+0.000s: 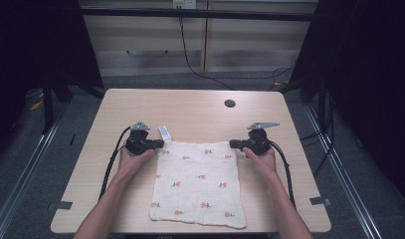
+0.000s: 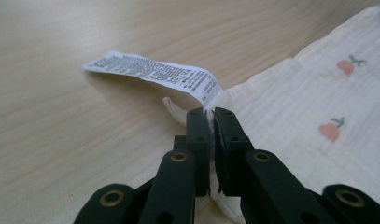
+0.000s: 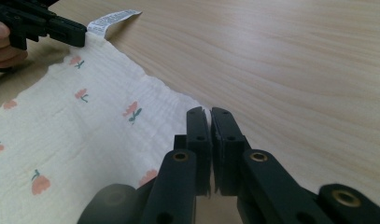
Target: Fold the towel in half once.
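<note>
A cream cloth [image 1: 197,181] printed with small pink flowers lies flat on the wooden table [image 1: 190,107], reaching almost to its near edge. My left gripper [image 1: 160,144] is shut on the cloth's far left corner, and the left gripper view shows cloth [image 2: 318,93] pinched between the jaws [image 2: 212,114]. A white care label [image 2: 155,72] sticks out from that corner onto the wood. My right gripper [image 1: 233,144] is shut on the far right corner, its jaws [image 3: 209,114] closed over the cloth's edge [image 3: 85,130]. The left gripper [image 3: 80,35] and the label [image 3: 110,18] appear farther off in the right gripper view.
A dark round hole [image 1: 230,103] sits in the table toward the far right. Bare wood lies beyond the cloth and on both sides. Black cables [image 1: 110,164] trail from the grippers. A pale cabinet [image 1: 200,40] stands behind the table.
</note>
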{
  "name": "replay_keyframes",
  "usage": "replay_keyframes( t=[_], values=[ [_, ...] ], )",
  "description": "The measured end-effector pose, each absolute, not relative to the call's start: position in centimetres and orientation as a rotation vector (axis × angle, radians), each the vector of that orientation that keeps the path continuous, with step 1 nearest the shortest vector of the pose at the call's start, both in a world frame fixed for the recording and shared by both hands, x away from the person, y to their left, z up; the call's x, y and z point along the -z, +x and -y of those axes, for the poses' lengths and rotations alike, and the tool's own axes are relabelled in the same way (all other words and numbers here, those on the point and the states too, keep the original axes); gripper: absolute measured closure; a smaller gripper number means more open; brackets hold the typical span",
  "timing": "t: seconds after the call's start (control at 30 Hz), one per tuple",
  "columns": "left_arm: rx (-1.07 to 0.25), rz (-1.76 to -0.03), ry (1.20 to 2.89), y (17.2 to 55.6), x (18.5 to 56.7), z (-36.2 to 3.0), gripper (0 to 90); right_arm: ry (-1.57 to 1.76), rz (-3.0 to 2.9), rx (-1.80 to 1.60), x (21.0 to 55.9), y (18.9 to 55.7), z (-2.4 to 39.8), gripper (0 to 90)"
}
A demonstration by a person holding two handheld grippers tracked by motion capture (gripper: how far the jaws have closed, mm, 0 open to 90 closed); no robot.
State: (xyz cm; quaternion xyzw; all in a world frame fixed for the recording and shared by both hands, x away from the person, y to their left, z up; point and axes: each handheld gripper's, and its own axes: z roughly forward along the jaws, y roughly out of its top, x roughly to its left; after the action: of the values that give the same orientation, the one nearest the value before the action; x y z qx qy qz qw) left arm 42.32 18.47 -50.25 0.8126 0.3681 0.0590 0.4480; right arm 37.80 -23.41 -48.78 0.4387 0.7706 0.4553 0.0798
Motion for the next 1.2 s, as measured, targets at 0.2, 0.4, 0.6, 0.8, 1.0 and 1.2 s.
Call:
replay_keyframes(
  t=[0.2,0.4,0.6,0.8,1.0,1.2],
  values=[
    [-0.149,-0.900,1.927,42.3,48.2,-18.5,85.5,1.300,-2.286,-1.383,47.9,37.7,23.8,86.8],
    [-0.160,-0.874,1.877,42.3,46.2,-18.2,85.6,1.275,-2.260,-1.399,46.4,38.0,24.2,86.8],
    [-0.182,-0.856,1.839,42.3,44.5,-18.2,85.5,1.265,-2.226,-1.421,44.5,38.3,24.6,86.9],
    [-0.215,-0.824,1.821,42.4,42.3,-18.3,85.5,1.235,-2.191,-1.428,42.2,38.6,25.2,87.0],
    [-0.253,-0.747,1.785,42.0,38.9,-17.6,85.5,1.188,-2.141,-1.459,39.7,38.4,25.7,87.1],
    [-0.253,-0.763,1.833,41.5,40.9,-17.9,85.5,1.205,-2.186,-1.397,41.5,37.8,25.8,87.2]
  ],
)
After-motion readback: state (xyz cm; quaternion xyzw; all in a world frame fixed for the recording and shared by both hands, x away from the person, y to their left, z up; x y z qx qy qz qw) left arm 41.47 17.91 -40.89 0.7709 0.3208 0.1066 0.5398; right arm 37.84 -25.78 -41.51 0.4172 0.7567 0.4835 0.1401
